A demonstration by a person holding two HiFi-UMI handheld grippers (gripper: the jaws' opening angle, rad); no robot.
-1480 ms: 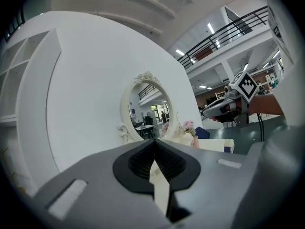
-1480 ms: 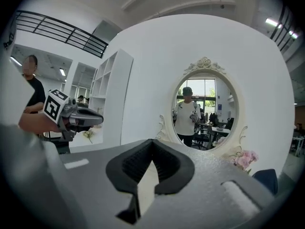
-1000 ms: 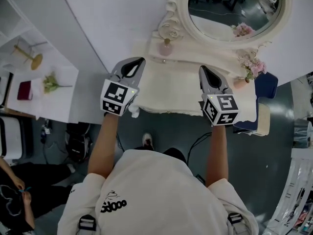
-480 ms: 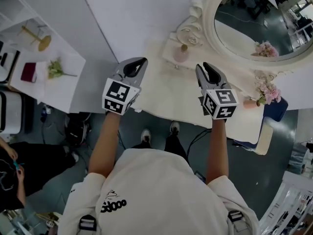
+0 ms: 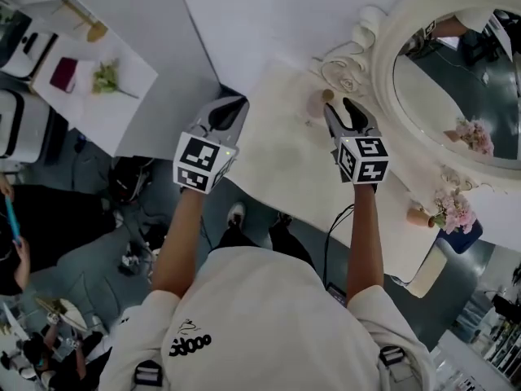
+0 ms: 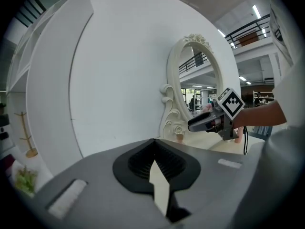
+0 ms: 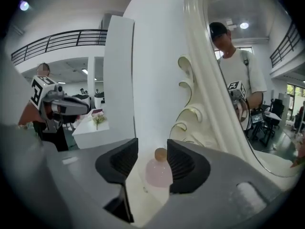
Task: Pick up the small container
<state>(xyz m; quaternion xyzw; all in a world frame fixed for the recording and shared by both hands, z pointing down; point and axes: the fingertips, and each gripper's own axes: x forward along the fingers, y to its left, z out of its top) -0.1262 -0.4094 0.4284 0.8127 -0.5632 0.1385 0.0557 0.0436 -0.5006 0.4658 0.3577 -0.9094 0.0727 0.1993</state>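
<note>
The small container is a pink bottle [image 5: 318,105] with a tan stopper, standing on the cream dressing table [image 5: 277,157] at the foot of the mirror frame. My right gripper [image 5: 340,111] reaches toward it with its jaws opening. In the right gripper view the bottle [image 7: 158,171] stands in the gap between the two pads, closer to the right one, and neither pad presses on it. My left gripper [image 5: 225,112] hovers over the table's left edge, jaws shut and empty [image 6: 153,142]. From the left gripper view the bottle [image 6: 179,136] is small and sits just beyond the right gripper [image 6: 205,121].
An oval mirror [image 5: 456,80] in an ornate white frame rises right behind the bottle. A small vase of pink flowers [image 5: 450,213] stands at the table's right end, with a dark blue stool [image 5: 462,239] beside it. A white side table [image 5: 106,84] is at the far left.
My right gripper's jaws have gone from shut to open, and it has closed in on the pink bottle. The head view has swung. The left gripper stays shut.
</note>
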